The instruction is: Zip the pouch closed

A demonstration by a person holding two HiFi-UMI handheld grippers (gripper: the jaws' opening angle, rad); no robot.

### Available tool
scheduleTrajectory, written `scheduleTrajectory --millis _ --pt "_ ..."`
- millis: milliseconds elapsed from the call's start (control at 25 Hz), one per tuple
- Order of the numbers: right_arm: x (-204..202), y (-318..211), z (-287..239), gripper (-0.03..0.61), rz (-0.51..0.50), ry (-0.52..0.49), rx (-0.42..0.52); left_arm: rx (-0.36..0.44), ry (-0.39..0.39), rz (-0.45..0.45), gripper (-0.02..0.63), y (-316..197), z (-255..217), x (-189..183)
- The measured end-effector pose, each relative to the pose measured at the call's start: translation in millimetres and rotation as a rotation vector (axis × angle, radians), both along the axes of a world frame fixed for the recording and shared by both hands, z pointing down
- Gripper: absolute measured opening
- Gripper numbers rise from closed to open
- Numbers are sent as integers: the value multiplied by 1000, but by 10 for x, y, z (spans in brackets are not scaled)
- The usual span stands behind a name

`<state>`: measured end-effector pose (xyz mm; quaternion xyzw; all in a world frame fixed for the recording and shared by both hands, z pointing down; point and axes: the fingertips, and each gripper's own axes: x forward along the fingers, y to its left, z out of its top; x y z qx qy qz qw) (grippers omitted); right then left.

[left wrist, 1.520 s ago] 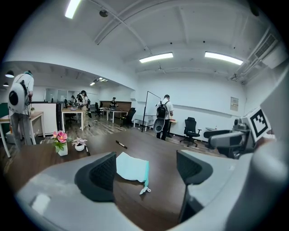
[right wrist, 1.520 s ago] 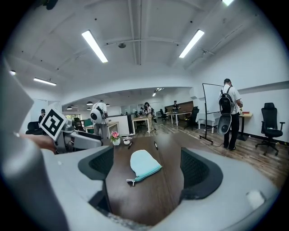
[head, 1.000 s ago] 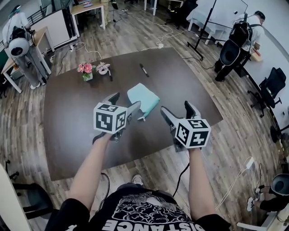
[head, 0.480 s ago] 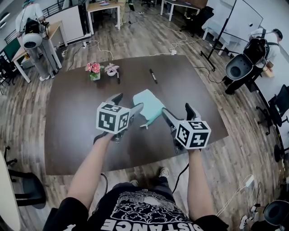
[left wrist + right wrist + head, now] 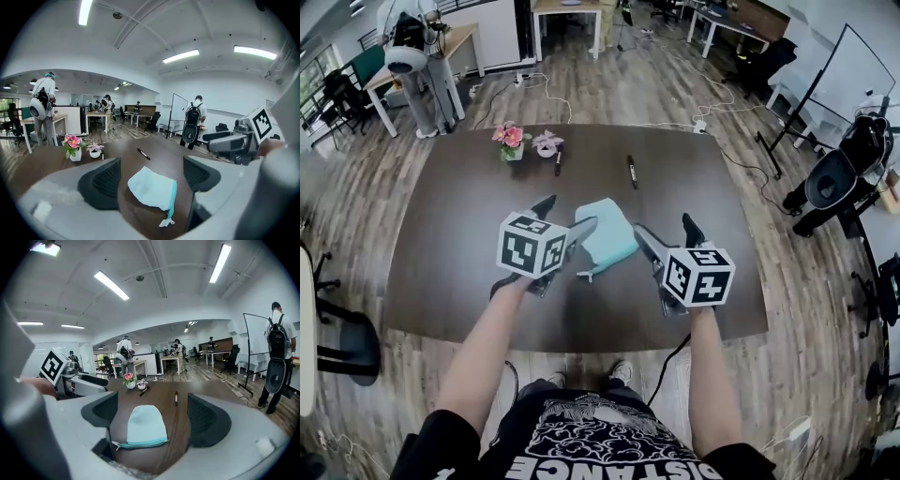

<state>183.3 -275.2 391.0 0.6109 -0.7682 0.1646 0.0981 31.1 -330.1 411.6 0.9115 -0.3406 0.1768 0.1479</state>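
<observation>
A light blue pouch [image 5: 605, 235] with a teal zipper along its near edge lies flat on the dark brown table [image 5: 450, 234]; its white pull tab [image 5: 583, 277] sticks out at the near left end. The left gripper view shows the pouch [image 5: 152, 187] between open jaws, the pull tab [image 5: 166, 221] nearest. In the right gripper view the pouch [image 5: 146, 423] lies ahead with its zipper [image 5: 140, 444] across the near edge. My left gripper [image 5: 562, 217] and right gripper [image 5: 667, 229] hover open above the table, on either side of the pouch, holding nothing.
At the table's far side stand a small pink flower pot [image 5: 510, 141], a smaller plant [image 5: 547, 143] and two dark pens [image 5: 631, 170]. Office desks, chairs and several people surround the table. A cable [image 5: 667, 361] hangs from the right gripper.
The head view has shifted so the table sits more to the right in frame; both grippers and the pouch keep nearly the same places relative to each other.
</observation>
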Motion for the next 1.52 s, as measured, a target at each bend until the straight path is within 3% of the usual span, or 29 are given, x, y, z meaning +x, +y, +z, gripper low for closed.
scheduleTrajectory --millis 440,680,1040,1520 --pt "-35 -229 39 451 -187 -13 -14 5 -30 -164 420 60 -1 -111" --pt "-122 -225 74 451 -240 -14 -25 1 -51 -199 420 116 14 -218" --pt "-335 -167 423 449 -264 -26 -91 -55 -161 -89 420 247 435 -231" --pt "-466 -44 981 432 -196 -55 -195 -130 -299 119 420 374 1050 -108"
